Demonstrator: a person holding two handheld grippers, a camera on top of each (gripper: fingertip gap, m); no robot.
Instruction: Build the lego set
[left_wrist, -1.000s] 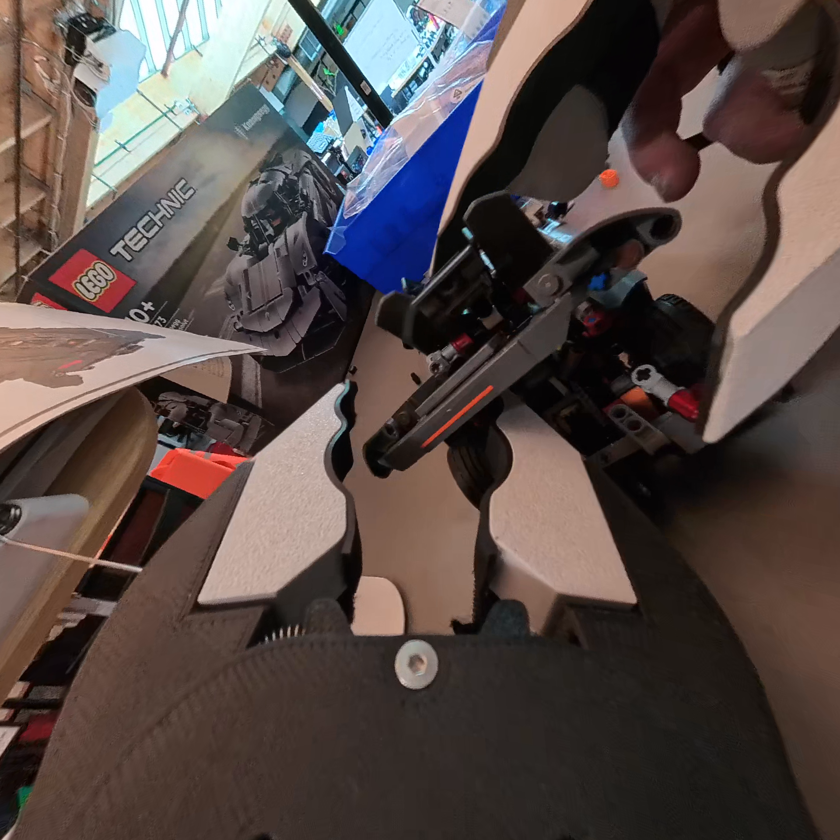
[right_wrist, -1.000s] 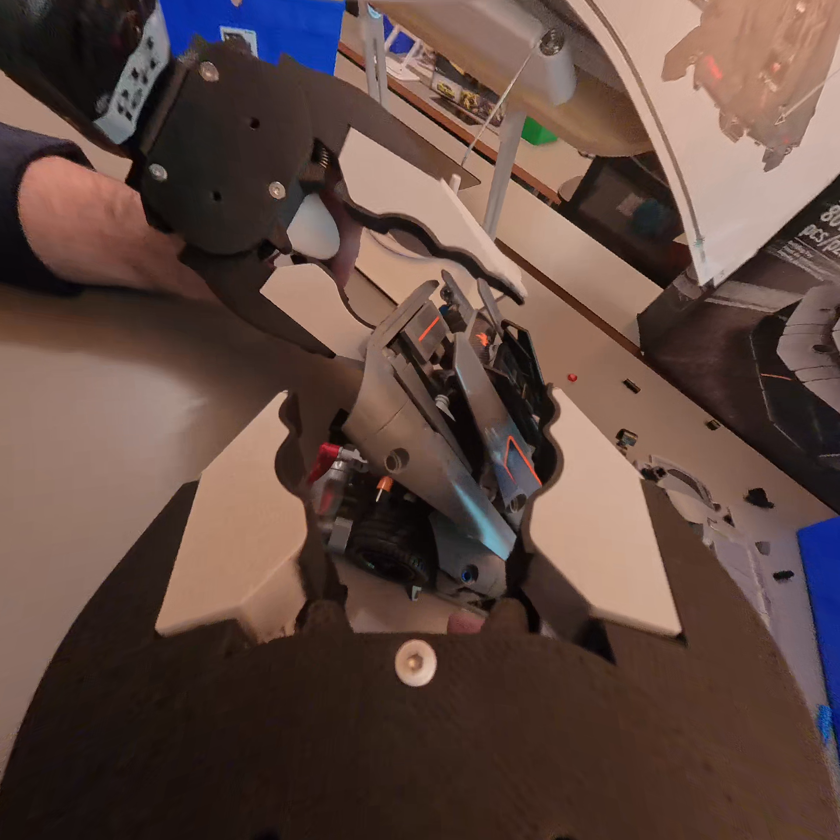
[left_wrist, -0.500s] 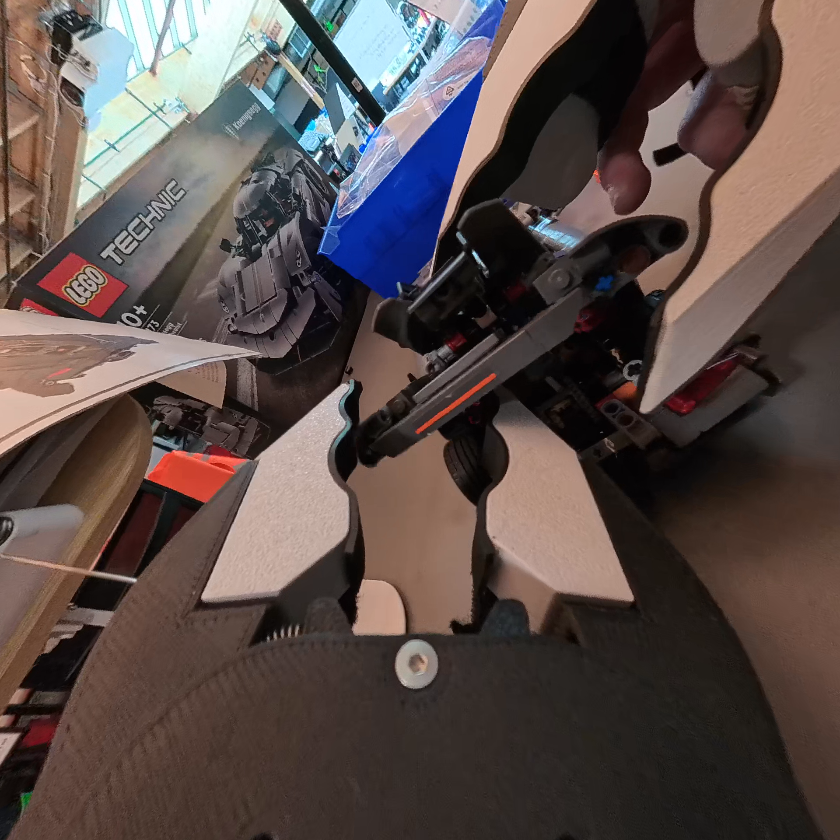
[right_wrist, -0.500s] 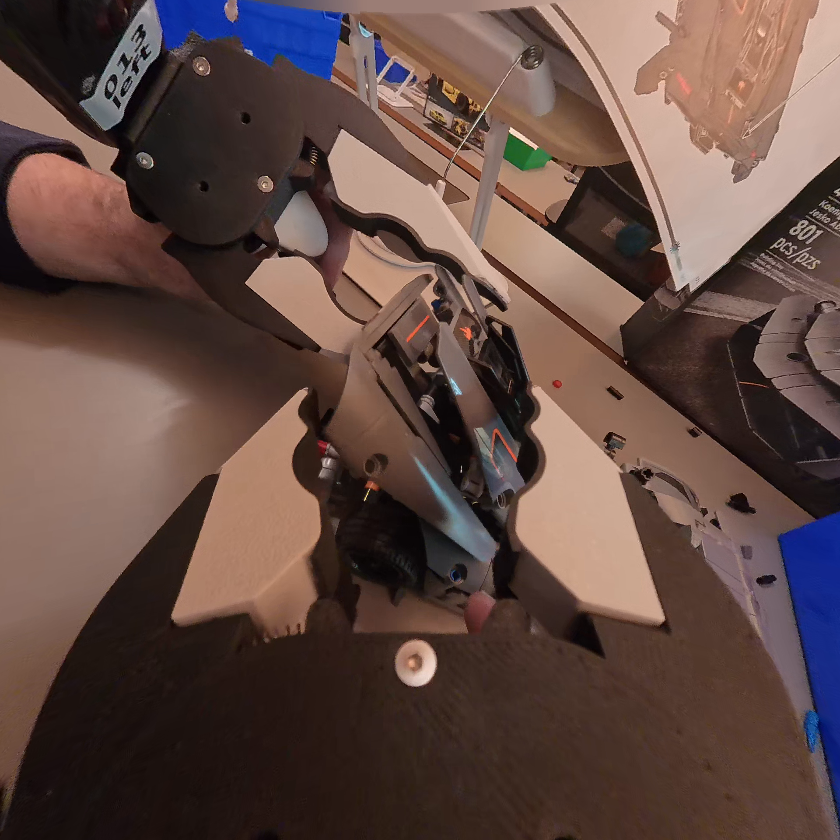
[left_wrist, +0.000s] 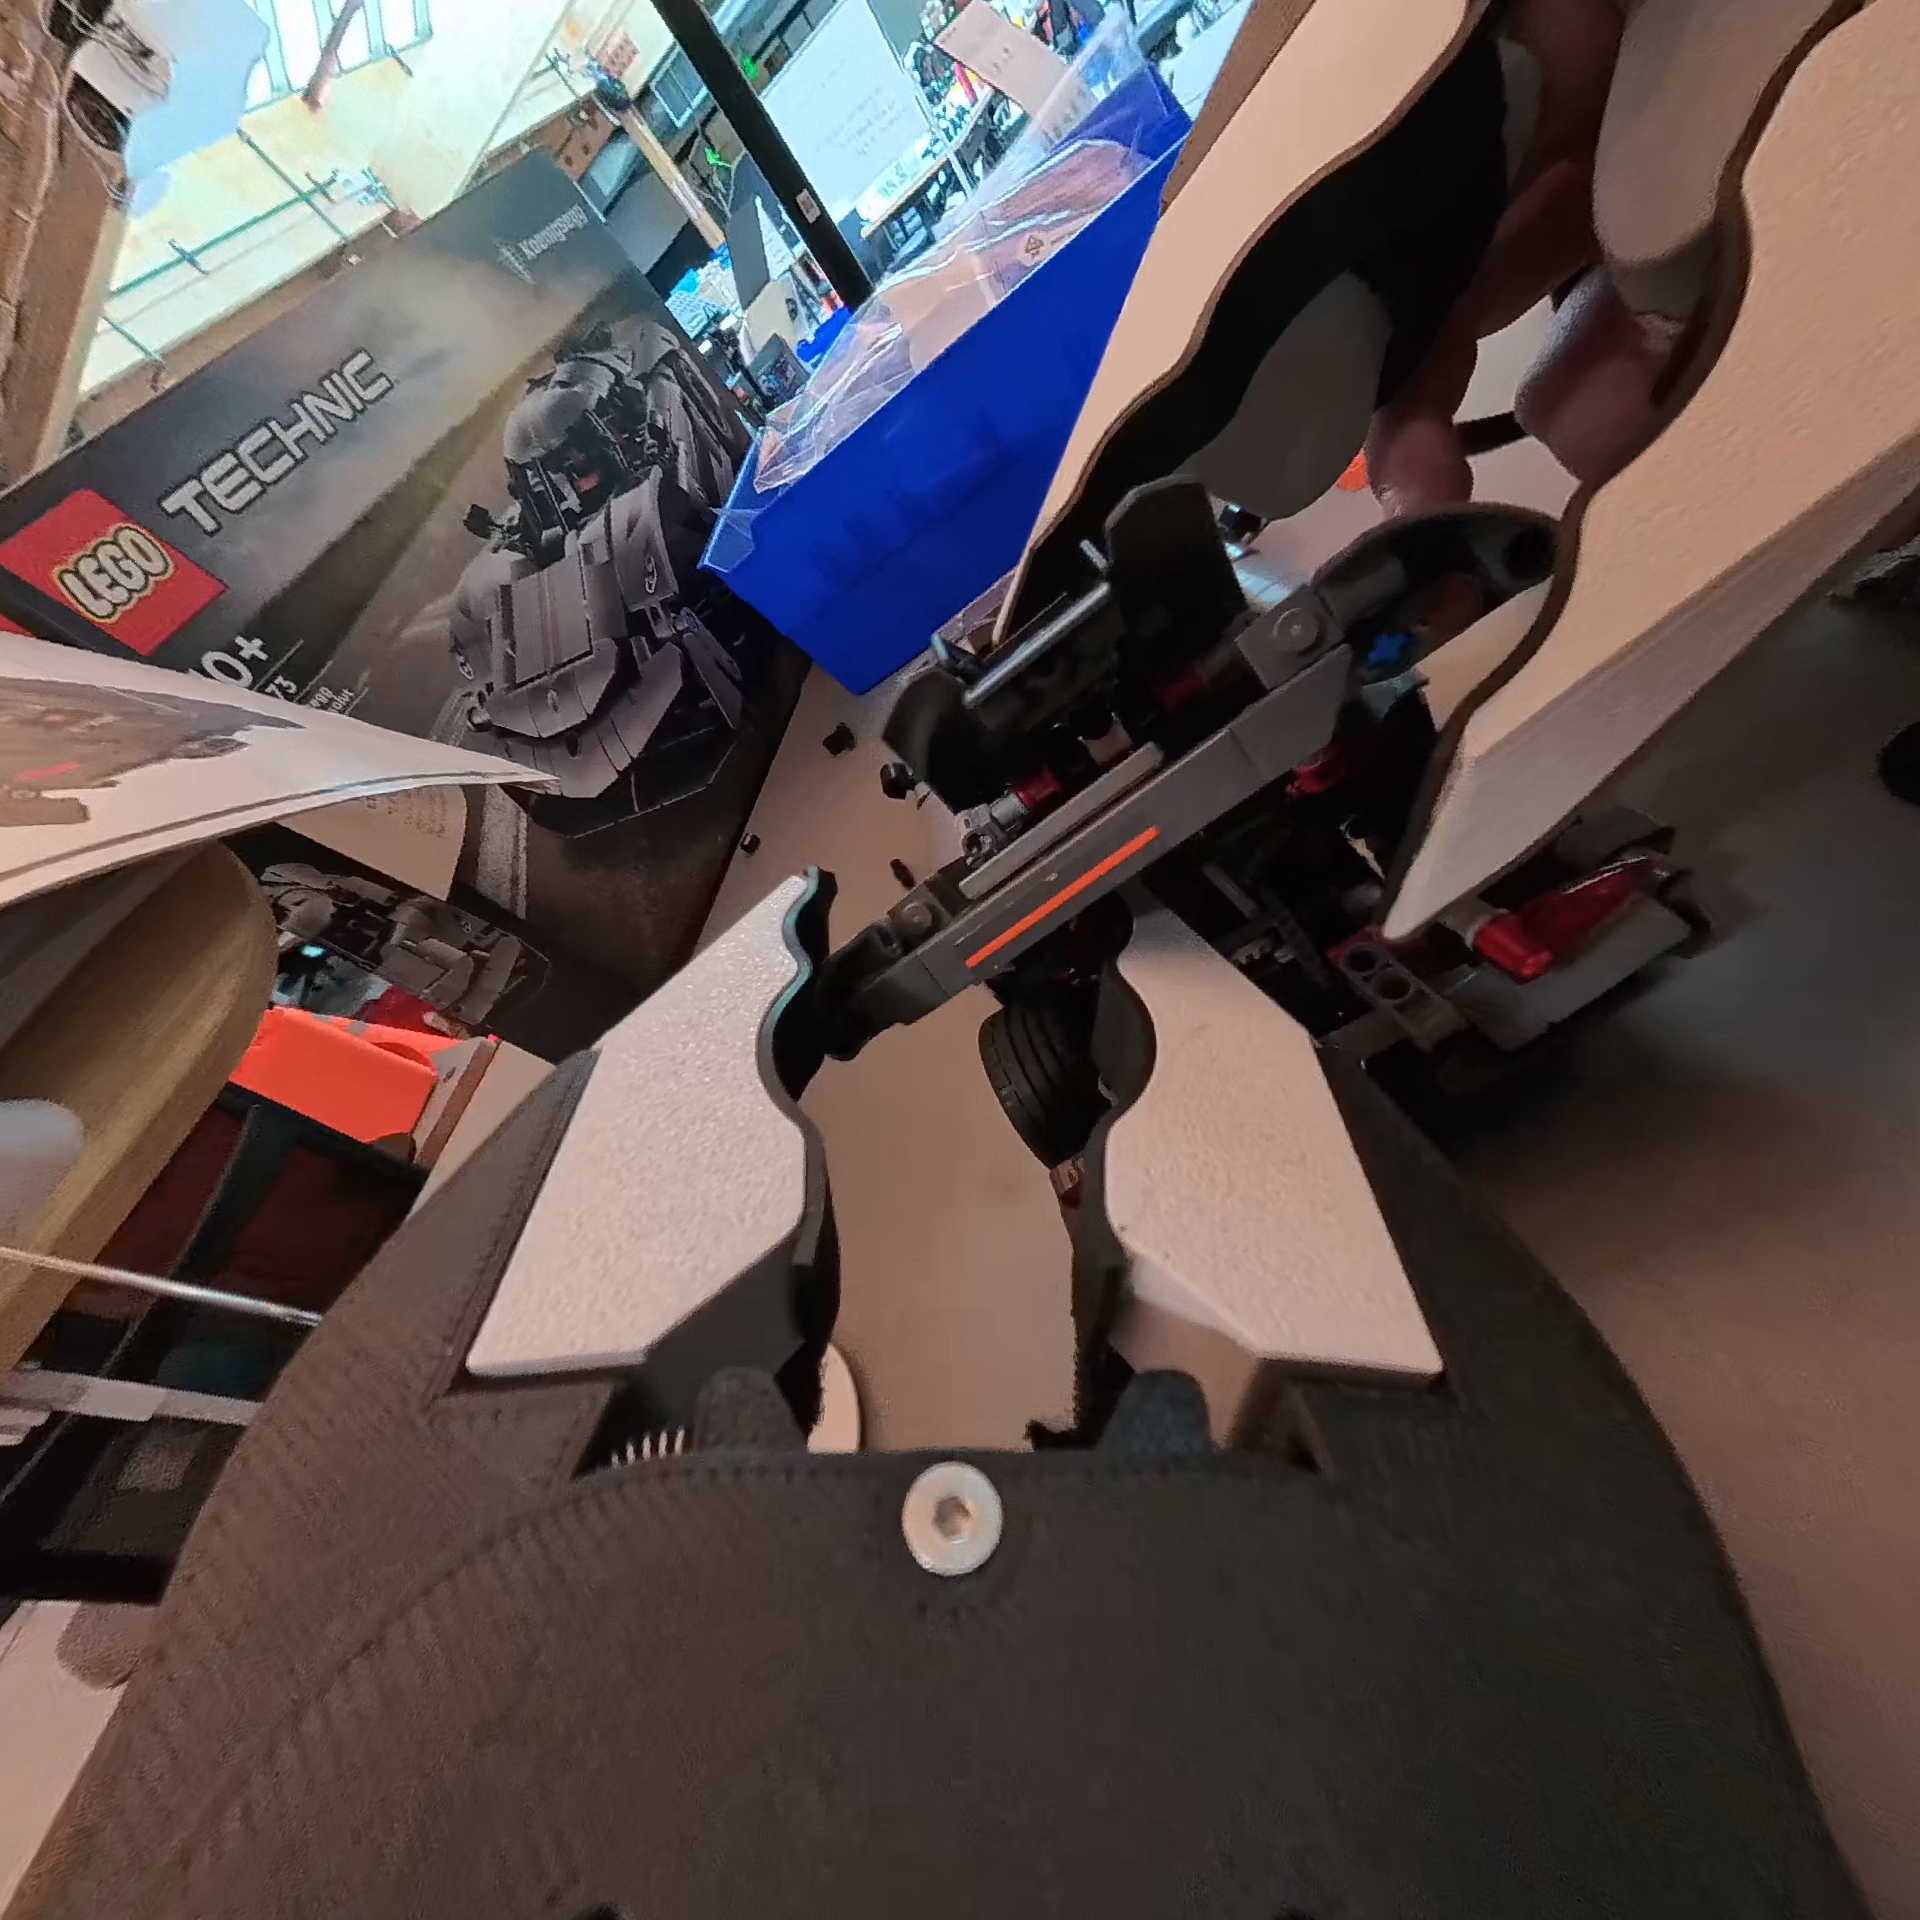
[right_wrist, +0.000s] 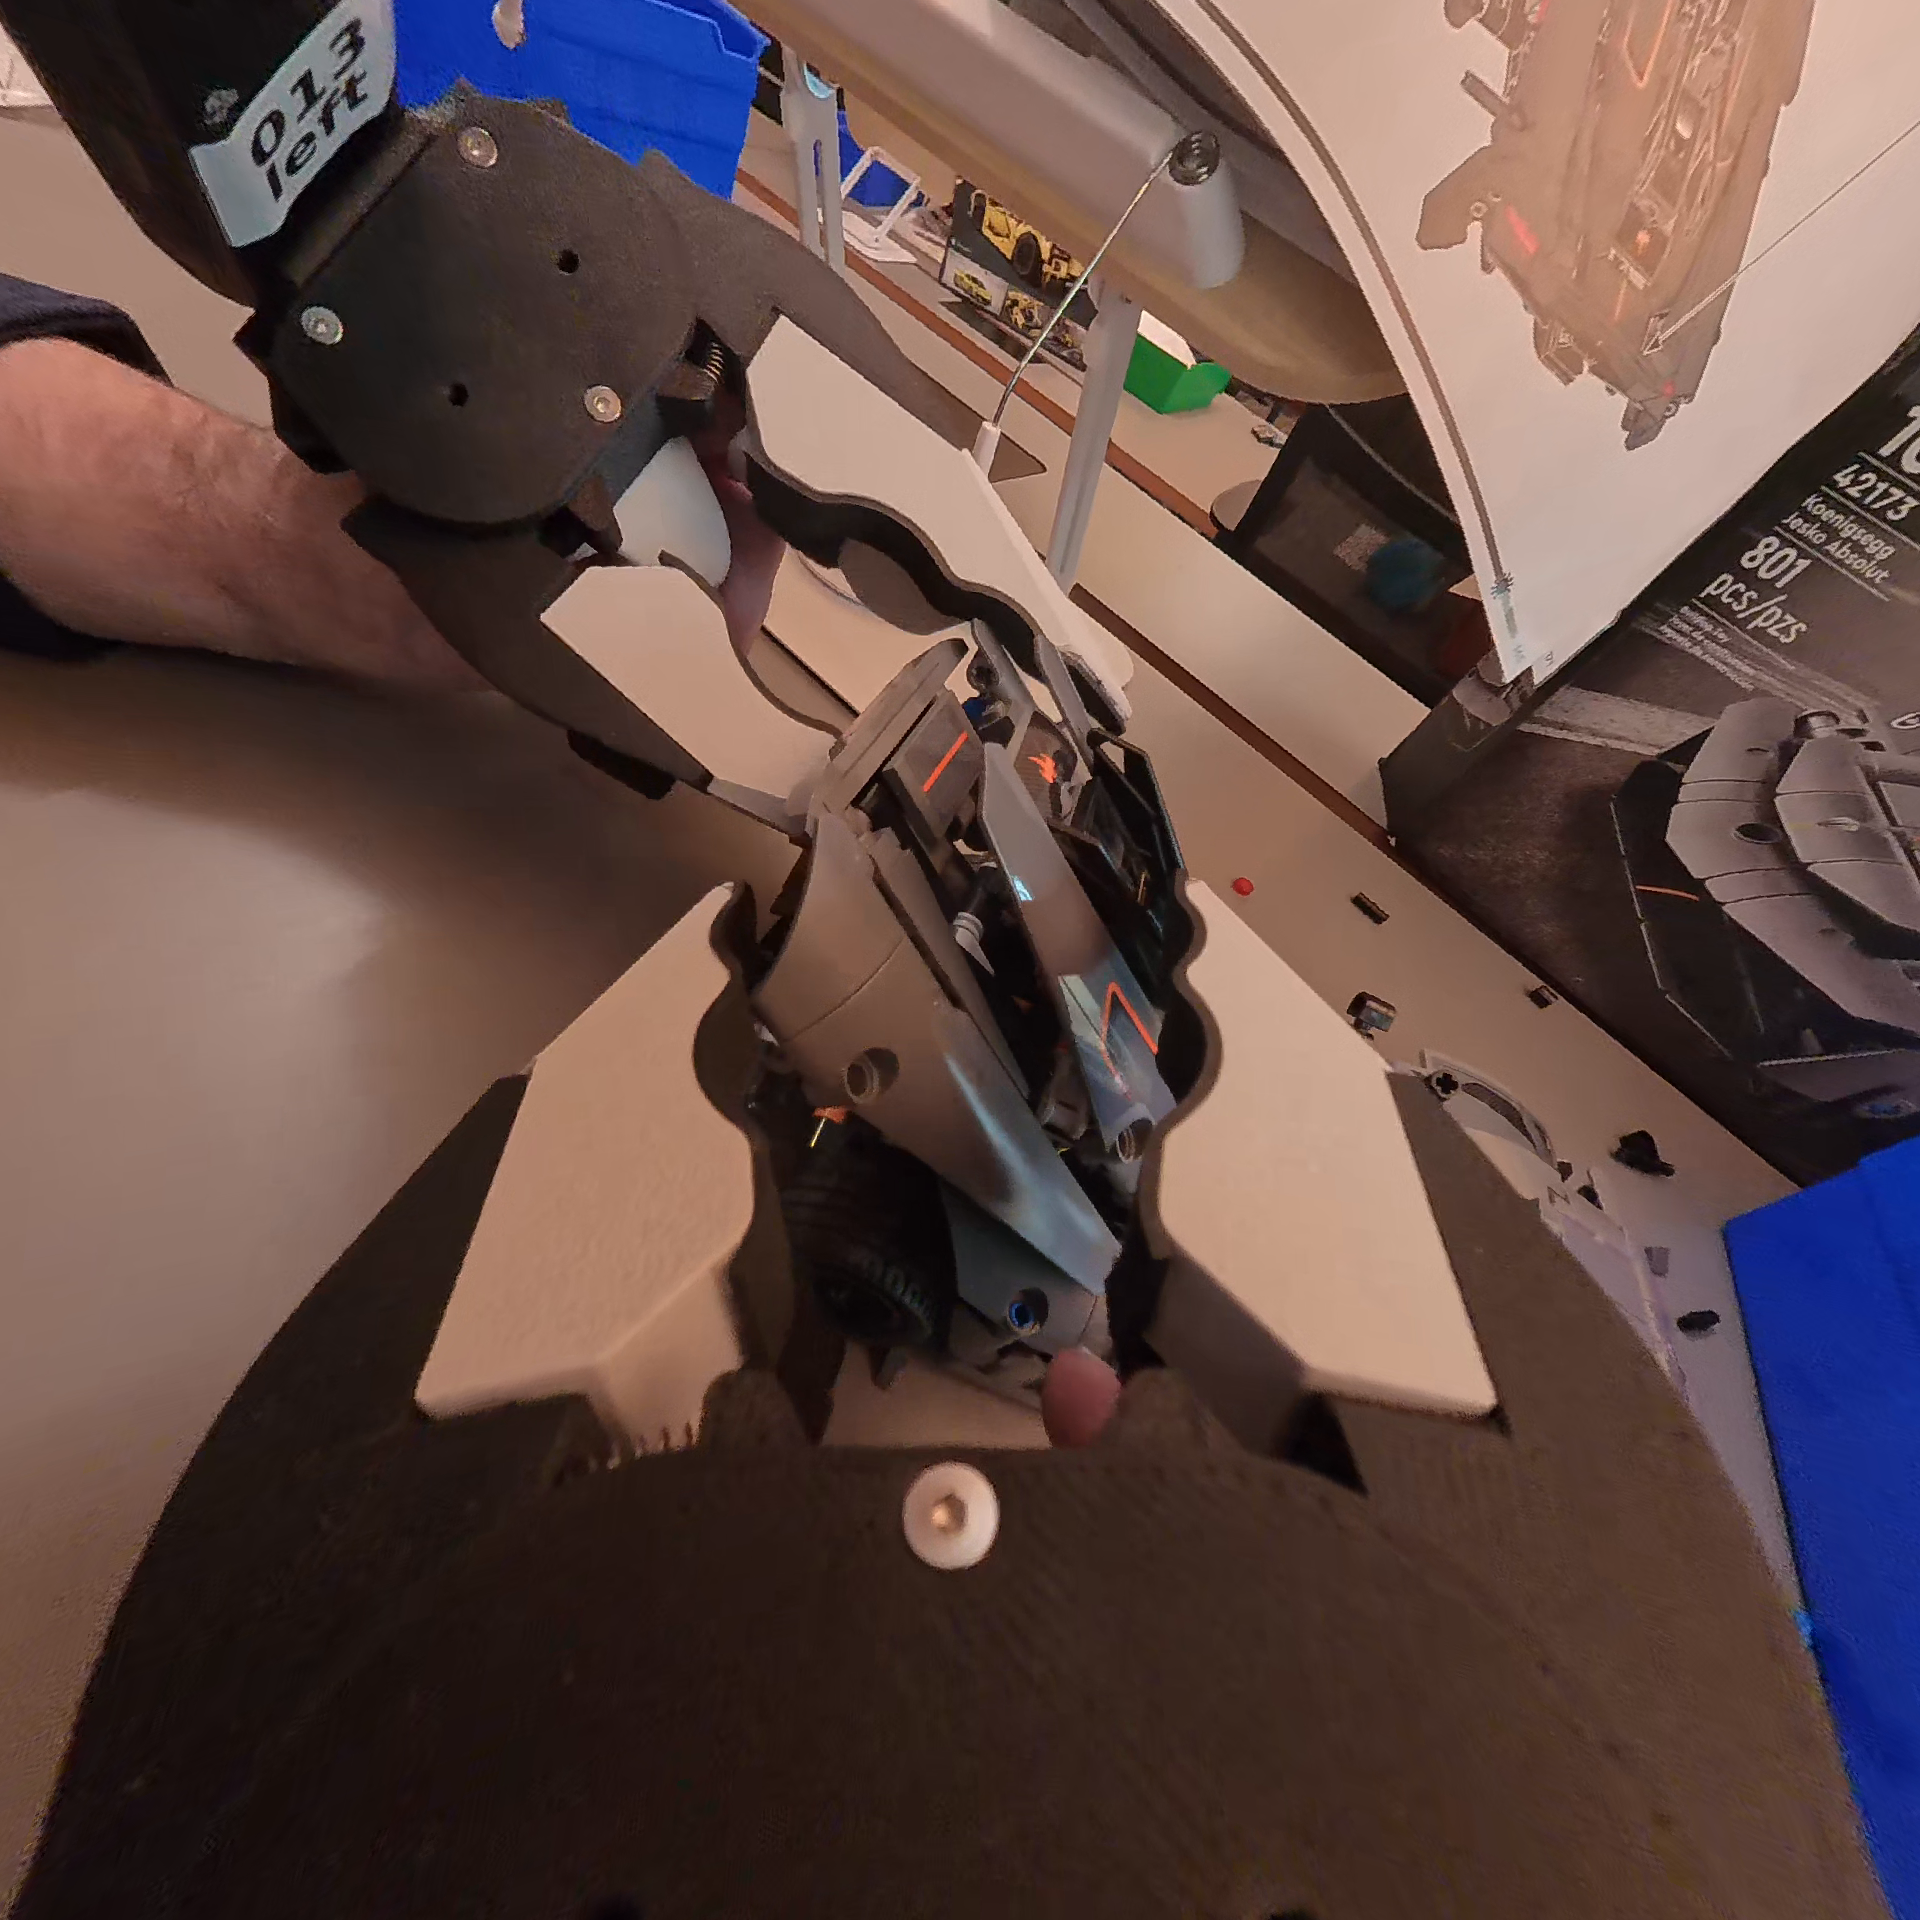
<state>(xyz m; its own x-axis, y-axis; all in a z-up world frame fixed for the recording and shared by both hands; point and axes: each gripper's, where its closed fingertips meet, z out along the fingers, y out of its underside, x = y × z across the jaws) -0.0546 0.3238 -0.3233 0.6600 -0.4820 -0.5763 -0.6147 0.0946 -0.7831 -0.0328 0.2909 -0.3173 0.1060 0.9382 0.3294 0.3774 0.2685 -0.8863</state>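
L hand-held gripper (left_wrist: 961, 997): fingers spread, nose of the toy car (left_wrist: 1101, 831) sits in the gap. Can't tell whether the pads actually touch it. Vs 1 s ago, car nose now reaches deeper between these fingers.

Car itself: part-built, grey w/ orange stripes, held off the desk (right_wrist: 208, 935), tilted nose-up toward L gripper.

R hand-held gripper (right_wrist: 951, 1081): pinching the car's rear/mid body, wheel (right_wrist: 873, 1268) down near the finger roots. Vs 1 s ago, car sits further into the jaws and R has closed in on L.

Judgement: car is being passed or braced between the two for the next piece. Loose small parts (right_wrist: 1371, 906) lie on desk at R, near the set box (right_wrist: 1714, 883).
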